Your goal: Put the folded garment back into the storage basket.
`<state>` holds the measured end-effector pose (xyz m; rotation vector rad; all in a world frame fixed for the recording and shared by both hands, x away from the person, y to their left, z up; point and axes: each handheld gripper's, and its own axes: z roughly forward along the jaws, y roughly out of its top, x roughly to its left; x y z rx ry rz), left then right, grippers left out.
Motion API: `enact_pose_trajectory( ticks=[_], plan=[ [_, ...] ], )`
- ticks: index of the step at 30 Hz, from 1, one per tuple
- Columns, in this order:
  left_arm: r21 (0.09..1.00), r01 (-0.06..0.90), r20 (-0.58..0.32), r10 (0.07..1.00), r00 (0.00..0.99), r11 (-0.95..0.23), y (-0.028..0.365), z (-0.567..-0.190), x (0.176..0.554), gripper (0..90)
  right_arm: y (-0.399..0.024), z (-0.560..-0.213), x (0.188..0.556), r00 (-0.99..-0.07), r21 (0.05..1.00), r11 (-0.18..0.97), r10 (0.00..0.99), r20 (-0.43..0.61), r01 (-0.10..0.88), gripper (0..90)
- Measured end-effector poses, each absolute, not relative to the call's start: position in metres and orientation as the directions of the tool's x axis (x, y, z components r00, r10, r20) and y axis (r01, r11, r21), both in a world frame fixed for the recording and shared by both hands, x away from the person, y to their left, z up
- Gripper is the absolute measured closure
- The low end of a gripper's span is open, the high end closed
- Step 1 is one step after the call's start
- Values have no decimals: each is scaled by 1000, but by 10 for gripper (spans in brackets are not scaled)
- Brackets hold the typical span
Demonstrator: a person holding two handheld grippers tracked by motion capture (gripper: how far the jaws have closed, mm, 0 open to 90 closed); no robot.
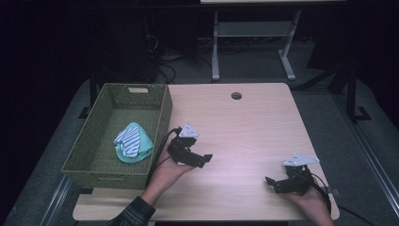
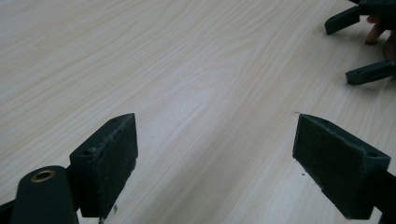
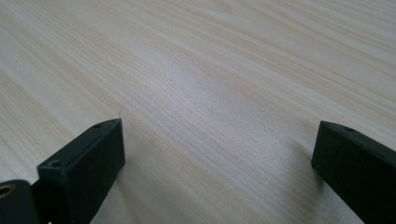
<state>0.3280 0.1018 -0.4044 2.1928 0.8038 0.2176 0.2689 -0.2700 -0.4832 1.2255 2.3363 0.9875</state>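
Left gripper (image 1: 200, 159), jaws apart and empty, sits near the tabletop's (image 1: 244, 127) left edge beside the green basket (image 1: 101, 162); right gripper (image 1: 275, 183), likewise apart, near the front right corner.

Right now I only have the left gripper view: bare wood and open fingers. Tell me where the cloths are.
Observer: The cloths, one striped and one teal, lie bunched in the green basket at the table's left edge.
Operator: Place my left gripper against that basket.
Observer: The left gripper is just right of the basket's right wall, pointing away from it.
Operator: Report the right gripper.
Observer: The right gripper is at the near right of the table, fingers open, holding nothing.
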Motion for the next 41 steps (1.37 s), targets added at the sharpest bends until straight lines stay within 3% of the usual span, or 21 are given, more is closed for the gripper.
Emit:
enact_pose_trajectory(
  ticks=[25,41],
  plan=[
    [629,494,-23,621,783,-600,87,-467,334,125,-270,-483,269,-579,705,392,814,32,591,21],
    [718,425,1,612,791,-550,95,-479,328,123,-270,-483,269,-579,705,392,815,32,591,20]
  ],
)
